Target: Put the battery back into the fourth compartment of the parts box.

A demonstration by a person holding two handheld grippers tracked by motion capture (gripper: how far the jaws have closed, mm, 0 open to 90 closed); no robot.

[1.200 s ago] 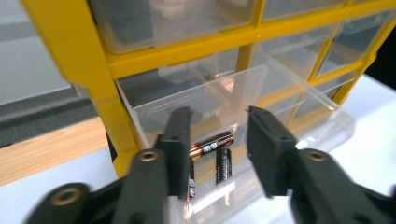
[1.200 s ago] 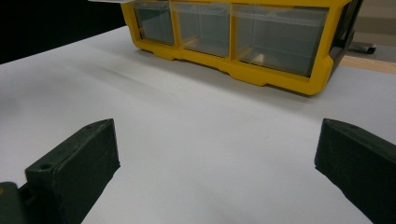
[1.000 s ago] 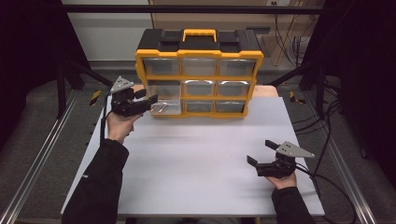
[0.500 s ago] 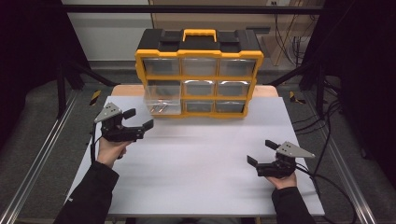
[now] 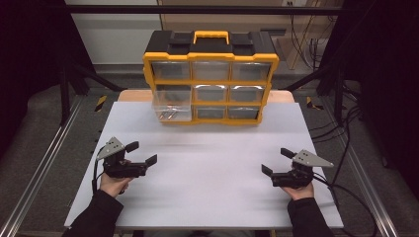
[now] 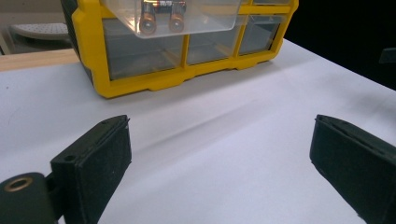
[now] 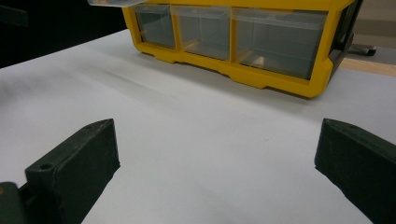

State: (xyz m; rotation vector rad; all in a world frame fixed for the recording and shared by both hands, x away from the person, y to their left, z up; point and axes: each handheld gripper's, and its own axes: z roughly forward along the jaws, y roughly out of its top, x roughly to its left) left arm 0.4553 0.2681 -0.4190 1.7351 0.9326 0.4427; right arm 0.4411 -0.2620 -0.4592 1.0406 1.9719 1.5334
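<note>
A yellow and black drawer organizer (image 5: 210, 74) stands at the back of the white table (image 5: 212, 207). Its middle-left clear drawer (image 5: 171, 106) is pulled out, and batteries (image 6: 159, 16) lie in it. My left gripper (image 5: 143, 152) rests low at the front left, well short of the organizer. Its jaws have just been opening and stand wide, with nothing between them (image 6: 219, 154). At the front right my right gripper (image 5: 275, 161) is open too, holding nothing (image 7: 217, 158). Both point toward the organizer.
Bare white tabletop lies between the two grippers and the organizer. Metal rails (image 5: 44, 163) run along both sides of the table. Cables (image 5: 346, 182) trail off the right edge. The other drawers sit closed.
My left gripper has pulled back from the open drawer, moving toward the front left and down to the table, and its jaws have spread. The drawer stays pulled out. The right gripper kept still.
</note>
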